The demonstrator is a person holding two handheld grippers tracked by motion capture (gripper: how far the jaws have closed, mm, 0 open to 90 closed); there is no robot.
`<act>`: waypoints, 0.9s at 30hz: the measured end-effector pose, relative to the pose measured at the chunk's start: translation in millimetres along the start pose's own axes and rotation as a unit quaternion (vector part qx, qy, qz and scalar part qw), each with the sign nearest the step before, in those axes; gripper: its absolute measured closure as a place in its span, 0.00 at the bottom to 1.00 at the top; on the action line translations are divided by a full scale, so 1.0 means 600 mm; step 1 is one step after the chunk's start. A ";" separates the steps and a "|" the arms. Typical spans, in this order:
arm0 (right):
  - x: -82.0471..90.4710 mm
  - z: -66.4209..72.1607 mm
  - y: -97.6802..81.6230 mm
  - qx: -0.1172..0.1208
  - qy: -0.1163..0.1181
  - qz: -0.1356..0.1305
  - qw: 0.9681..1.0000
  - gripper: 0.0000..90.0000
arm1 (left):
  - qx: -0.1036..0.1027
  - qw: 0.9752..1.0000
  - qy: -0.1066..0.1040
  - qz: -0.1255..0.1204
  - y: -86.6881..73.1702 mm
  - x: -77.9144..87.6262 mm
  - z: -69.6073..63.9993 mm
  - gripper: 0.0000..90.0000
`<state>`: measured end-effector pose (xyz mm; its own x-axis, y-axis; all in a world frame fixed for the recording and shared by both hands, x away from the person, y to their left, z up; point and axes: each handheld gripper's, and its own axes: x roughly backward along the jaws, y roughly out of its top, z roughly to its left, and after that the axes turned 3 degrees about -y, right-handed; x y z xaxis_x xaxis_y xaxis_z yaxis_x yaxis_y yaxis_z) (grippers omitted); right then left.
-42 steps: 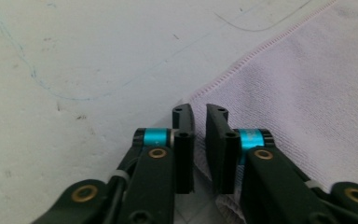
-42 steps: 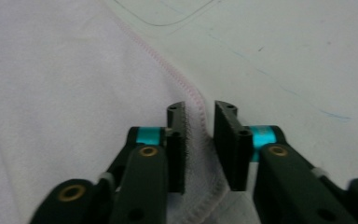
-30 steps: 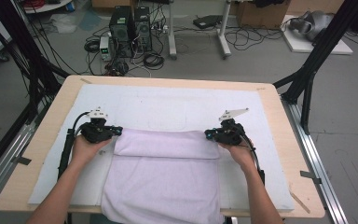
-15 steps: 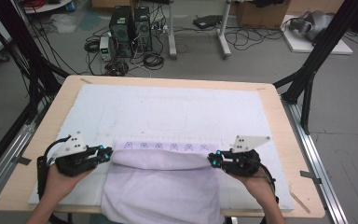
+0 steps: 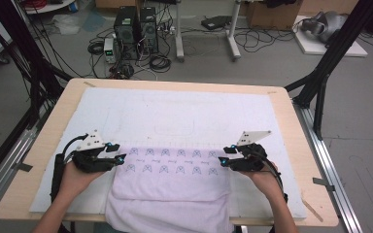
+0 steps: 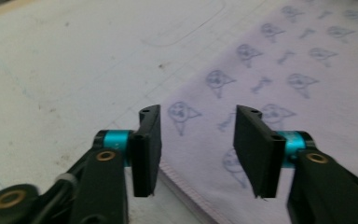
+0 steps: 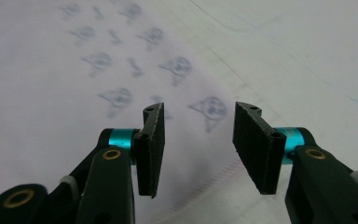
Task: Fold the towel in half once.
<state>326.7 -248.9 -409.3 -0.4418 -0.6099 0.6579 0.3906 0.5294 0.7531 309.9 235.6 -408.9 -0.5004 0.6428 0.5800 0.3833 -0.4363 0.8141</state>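
Folding a pale lilac printed cloth [image 5: 172, 187] on the white mat [image 5: 175, 111] that covers the wooden table [image 5: 291, 126]; I log progress as partway

Item, cloth: lies at the near edge of the mat, its near portion hanging over the table edge; a far band printed with small blue figures lies flat and exposed, and a doubled layer sits on the near half. I judge one fold made, further folds and squaring left

Item, left gripper [image 5: 119, 158]: at the cloth's far left corner; the left gripper view shows its jaws wide apart over the hemmed edge [image 6: 191, 196], gripping nothing

Item, right gripper [image 5: 222, 160]: at the far right corner, jaws likewise spread, empty, cloth edge beneath
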 end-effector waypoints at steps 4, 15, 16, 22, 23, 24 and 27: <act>-0.021 -0.021 -0.006 -0.013 -0.013 0.016 1.000 0.53 | 0.028 0.999 0.009 0.017 -0.009 -0.032 0.029 0.47; -0.052 -0.040 -0.026 -0.036 -0.020 0.046 0.998 0.48 | 0.045 0.998 -0.004 0.050 -0.022 -0.065 0.047 0.67; -0.051 -0.038 -0.027 -0.036 -0.016 0.044 0.998 0.56 | 0.039 0.998 -0.006 0.050 -0.021 -0.066 0.043 0.74; -0.050 -0.027 -0.020 -0.009 0.020 0.053 0.998 0.92 | 0.029 0.999 -0.003 0.046 -0.018 -0.065 0.040 0.93; -0.050 -0.027 -0.018 -0.009 0.021 0.055 0.998 0.92 | 0.024 0.999 0.002 0.047 -0.016 -0.065 0.039 0.93; -0.050 -0.030 -0.017 -0.009 0.020 0.053 0.998 0.93 | 0.019 0.999 0.010 0.047 -0.014 -0.065 0.039 0.94; -0.052 -0.044 -0.013 -0.019 0.013 0.043 0.999 0.93 | 0.026 0.999 0.024 0.034 -0.005 -0.068 0.047 0.96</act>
<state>358.5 -249.9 -435.8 -0.3839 -0.5790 0.7193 0.4569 0.5578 0.6929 351.1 228.6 -435.3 -0.5081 0.5808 0.6360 0.4571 -0.4440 0.7707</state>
